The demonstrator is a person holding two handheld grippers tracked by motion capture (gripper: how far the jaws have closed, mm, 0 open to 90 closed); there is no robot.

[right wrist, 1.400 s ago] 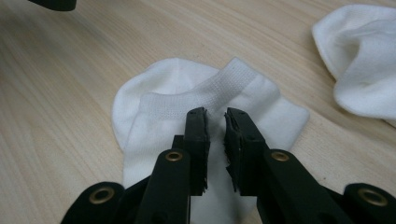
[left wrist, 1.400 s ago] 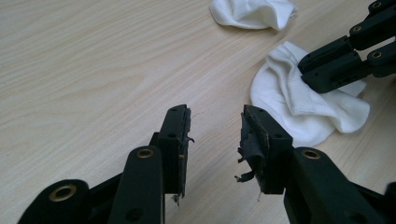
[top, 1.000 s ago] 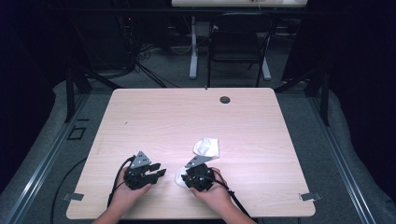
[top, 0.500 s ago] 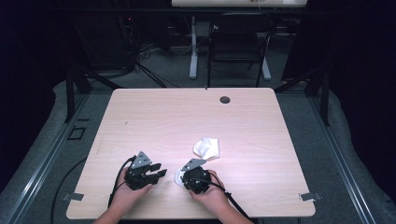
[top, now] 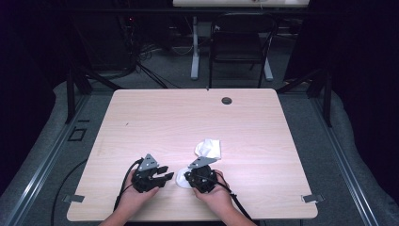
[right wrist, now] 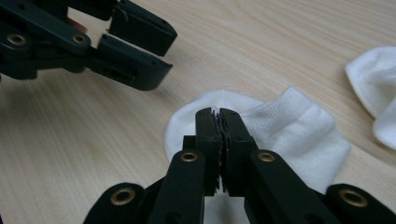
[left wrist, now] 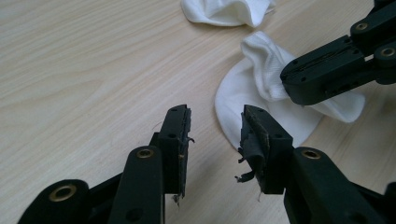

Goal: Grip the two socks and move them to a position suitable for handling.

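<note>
- Right gripper (right wrist: 218,114): jaws pressed together, having just been closing. In the right gripper view they meet over the near edge of the small white cotton ankle sock (right wrist: 289,135). In the left gripper view (left wrist: 292,81) the tips pinch a raised fold of that sock (left wrist: 261,100), seemingly so the fabric can be lifted or pulled straight.
- Left gripper (left wrist: 212,130): jaws spread with nothing between them and resting low over the pale wood-grain bench (left wrist: 84,70). The sock's rounded edge lies just beyond its right-hand jaw, at about 1 o'clock, so the spread jaws look ready to take a second hold on the opposite side.
- High view: the two grippers face each other near the bench's (top: 155,117) front edge, the left gripper (top: 165,179) at 9 o'clock of the sock (top: 181,180) and the right gripper (top: 189,178) at 3 o'clock. Working from both sides suits flattening or folding soft cloth.
- Second white sock, crumpled (top: 209,147): lies apart at about 1 o'clock from the held sock, untouched, also seen at the top of the left gripper view (left wrist: 224,11) and at the right edge of the right gripper view (right wrist: 373,88). It is probably the mate, awaiting pairing.
</note>
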